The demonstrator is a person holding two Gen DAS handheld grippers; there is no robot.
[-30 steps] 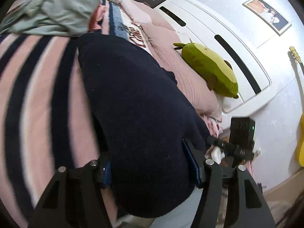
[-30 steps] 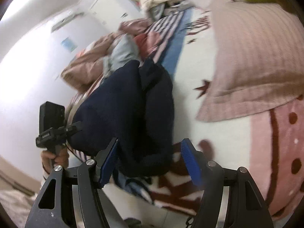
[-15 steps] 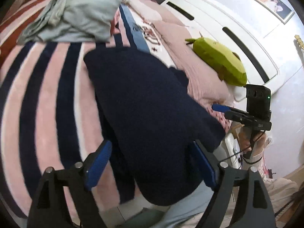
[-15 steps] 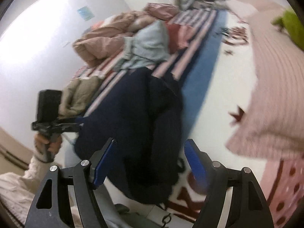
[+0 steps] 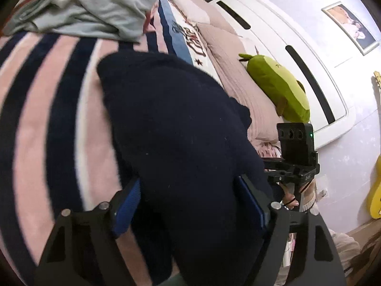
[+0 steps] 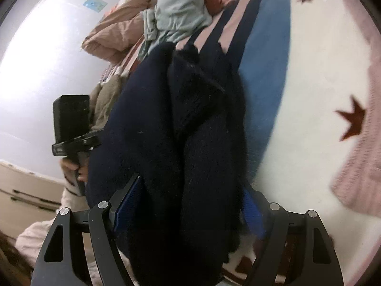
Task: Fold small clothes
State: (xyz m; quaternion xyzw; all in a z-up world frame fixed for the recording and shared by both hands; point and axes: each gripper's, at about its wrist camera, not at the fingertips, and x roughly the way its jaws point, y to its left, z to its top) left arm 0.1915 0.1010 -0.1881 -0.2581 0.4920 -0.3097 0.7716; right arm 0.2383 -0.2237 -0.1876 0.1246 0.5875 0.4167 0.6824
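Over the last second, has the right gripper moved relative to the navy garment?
Yes. The right gripper has closed in: its blue pads now flank the navy garment, which fills more of the view.

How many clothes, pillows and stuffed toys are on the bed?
Clothes: 3 - navy sweater, pale green garment, olive garment
Pillows: 1 - pink pillow
Stuffed toys: 1 - green plush
Total: 5

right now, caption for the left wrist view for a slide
Left gripper straddles a navy garment on the striped blanket.
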